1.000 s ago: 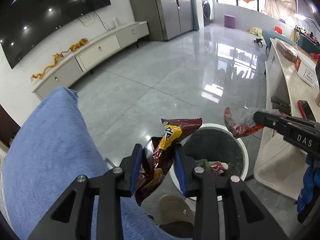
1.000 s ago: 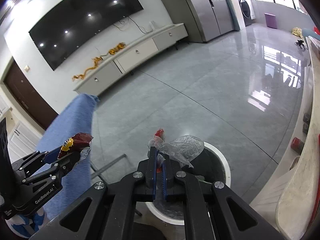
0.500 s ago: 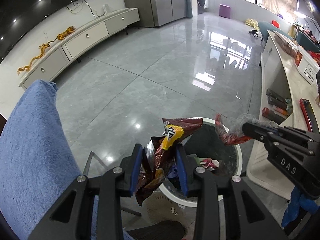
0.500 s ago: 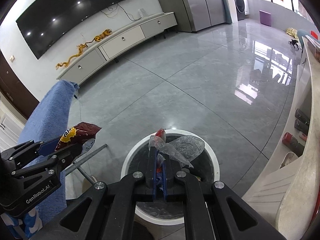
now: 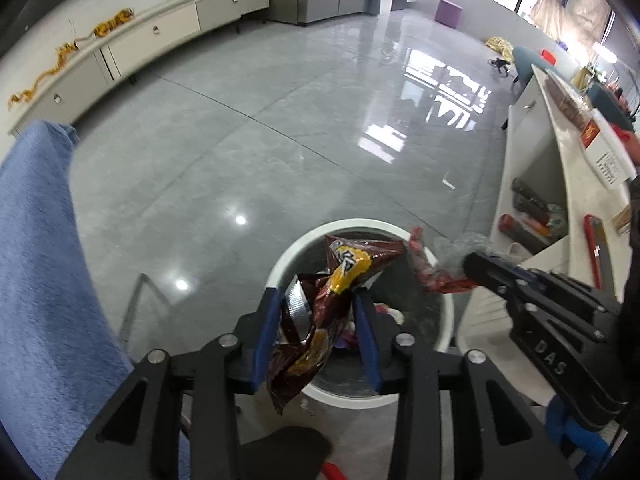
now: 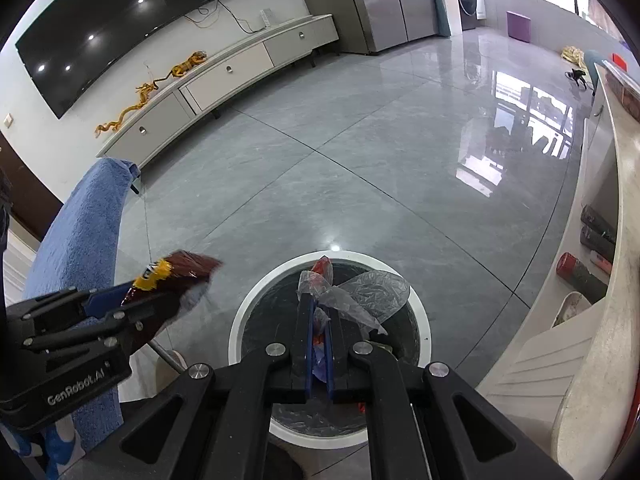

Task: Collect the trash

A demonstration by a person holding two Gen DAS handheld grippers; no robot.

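Now the drop step: left gripper (image 5: 316, 320) hangs above the white trash bin (image 5: 280, 268), jaws opening, maroon snack bag (image 5: 320, 308) between them, loose and crumpled, lower end outside the near rim. It probably needs the jaws wider and a nudge forward to land inside. The right gripper (image 6: 318, 320), over the bin mouth, is clamped tight on a clear plastic wrapper (image 6: 372, 292) with a red scrap; next is letting go. Blue towel (image 5: 36, 280) stands left, white counter (image 5: 576, 168) right; nothing blocks the bin.
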